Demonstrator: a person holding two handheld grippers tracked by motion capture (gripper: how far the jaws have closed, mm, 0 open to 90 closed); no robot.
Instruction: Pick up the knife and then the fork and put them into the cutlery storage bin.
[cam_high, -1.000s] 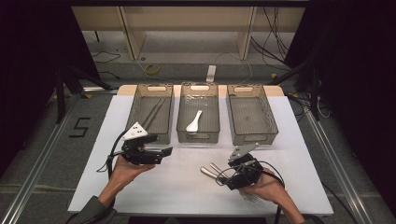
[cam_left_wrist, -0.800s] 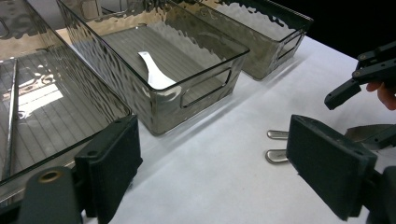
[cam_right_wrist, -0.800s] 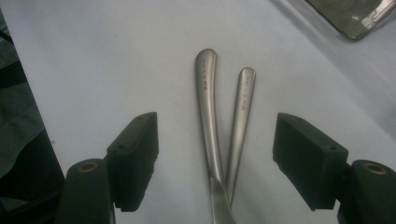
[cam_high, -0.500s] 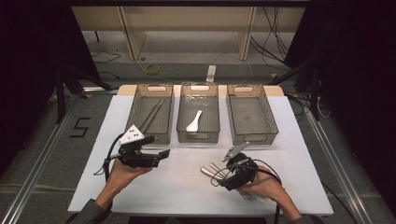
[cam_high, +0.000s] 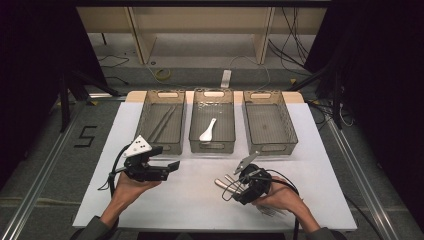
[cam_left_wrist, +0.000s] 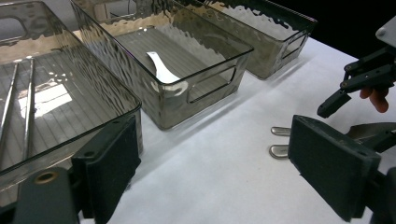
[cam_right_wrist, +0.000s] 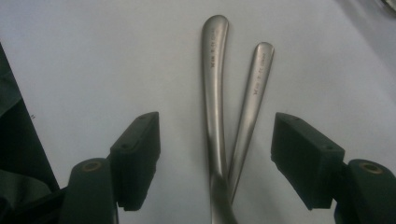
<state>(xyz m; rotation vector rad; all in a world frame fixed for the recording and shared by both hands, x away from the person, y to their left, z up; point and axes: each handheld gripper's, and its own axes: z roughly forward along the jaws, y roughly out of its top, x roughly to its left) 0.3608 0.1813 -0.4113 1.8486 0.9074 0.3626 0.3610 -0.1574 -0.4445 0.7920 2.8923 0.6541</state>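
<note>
Sorting partly done: white plastic spoon (cam_high: 208, 130) binned; right gripper (cam_right_wrist: 215, 163) jaws open astride two steel utensil handles (cam_right_wrist: 233, 116) on bench at six o'clock; left gripper (cam_left_wrist: 210, 177) open, empty

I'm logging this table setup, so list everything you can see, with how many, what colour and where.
Table cover: one, white, across the table.
Bins: three, clear smoky grey, side by side along the far half of the cover.
Chopsticks: two, grey metal, in the left bin.
Spoon: one, white, in the middle bin.
Right bin: looks empty.
Metal handles: two, silver, lying on the cover and crossing near the right gripper; their far ends are hidden.
Shelf unit: one, pale wood, behind the table.
Left gripper: one, black, fingers open above the cover, near the left bin.
Right gripper: one, black, fingers open either side of the handles, not touching.
</note>
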